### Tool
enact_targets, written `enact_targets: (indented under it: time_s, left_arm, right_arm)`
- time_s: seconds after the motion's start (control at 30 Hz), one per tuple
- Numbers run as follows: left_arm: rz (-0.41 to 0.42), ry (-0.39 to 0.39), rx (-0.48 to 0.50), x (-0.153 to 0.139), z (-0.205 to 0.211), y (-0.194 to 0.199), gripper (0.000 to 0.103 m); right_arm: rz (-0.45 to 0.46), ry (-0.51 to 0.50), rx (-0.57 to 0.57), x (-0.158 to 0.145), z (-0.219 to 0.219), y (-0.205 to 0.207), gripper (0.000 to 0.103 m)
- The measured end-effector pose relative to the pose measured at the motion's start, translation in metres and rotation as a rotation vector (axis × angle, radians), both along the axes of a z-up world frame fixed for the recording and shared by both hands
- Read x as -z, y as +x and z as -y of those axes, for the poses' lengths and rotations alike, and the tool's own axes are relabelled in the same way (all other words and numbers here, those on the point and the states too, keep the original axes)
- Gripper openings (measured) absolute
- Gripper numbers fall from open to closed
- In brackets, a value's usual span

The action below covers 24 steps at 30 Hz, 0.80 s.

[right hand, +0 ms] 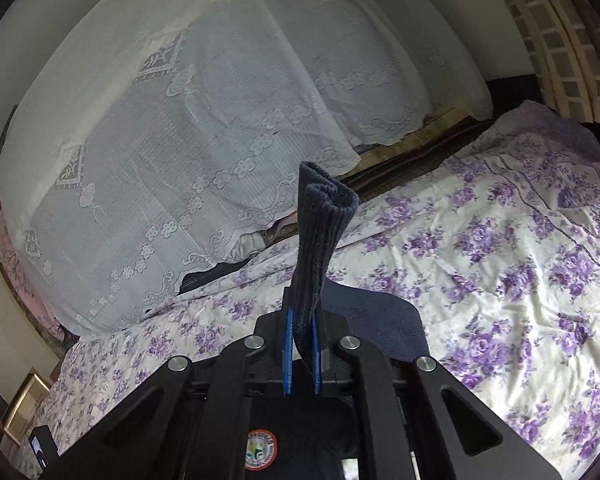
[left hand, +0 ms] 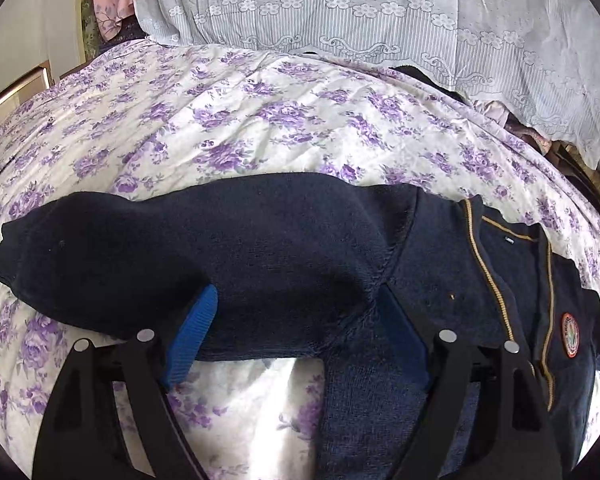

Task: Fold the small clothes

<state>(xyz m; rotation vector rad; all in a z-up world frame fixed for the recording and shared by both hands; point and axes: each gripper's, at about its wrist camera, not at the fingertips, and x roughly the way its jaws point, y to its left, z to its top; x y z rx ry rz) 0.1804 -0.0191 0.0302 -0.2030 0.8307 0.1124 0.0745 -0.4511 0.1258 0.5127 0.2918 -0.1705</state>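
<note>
Nearest the lens: left gripper (left hand: 296,328), blue pads spread wide under a draped sleeve of the navy sweater (left hand: 440,264), clamping nothing. Spread flat across the purple-flowered bedsheet (left hand: 260,120), gold-trimmed neckline and round badge (left hand: 570,335) facing up. Right gripper (right hand: 302,344) pinched tight on a ribbed cuff (right hand: 320,232), lifted upright above the bed; probably the other sleeve of that sweater. Behind, white lace curtain (right hand: 180,140).
</note>
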Motion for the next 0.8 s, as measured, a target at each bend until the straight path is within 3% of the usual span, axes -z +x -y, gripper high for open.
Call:
enact_targets:
  time_s: [0.2, 0.4, 0.8]
  left_arm:
    - [-0.003, -0.048, -0.002, 0.000, -0.005, 0.000, 0.081]
    - [-0.009, -0.047, -0.001, 0.000, -0.004, 0.002, 0.082]
    - [-0.010, -0.062, -0.008, 0.000, -0.007, 0.005, 0.083]
  right_arm:
    - [-0.010, -0.074, -0.082, -0.006, -0.054, 0.021, 0.008]
    - [-0.034, -0.142, -0.169, -0.003, -0.103, 0.037, 0.008]
    - [-0.185, -0.253, -0.356, 0.045, -0.178, 0.065, 0.008]
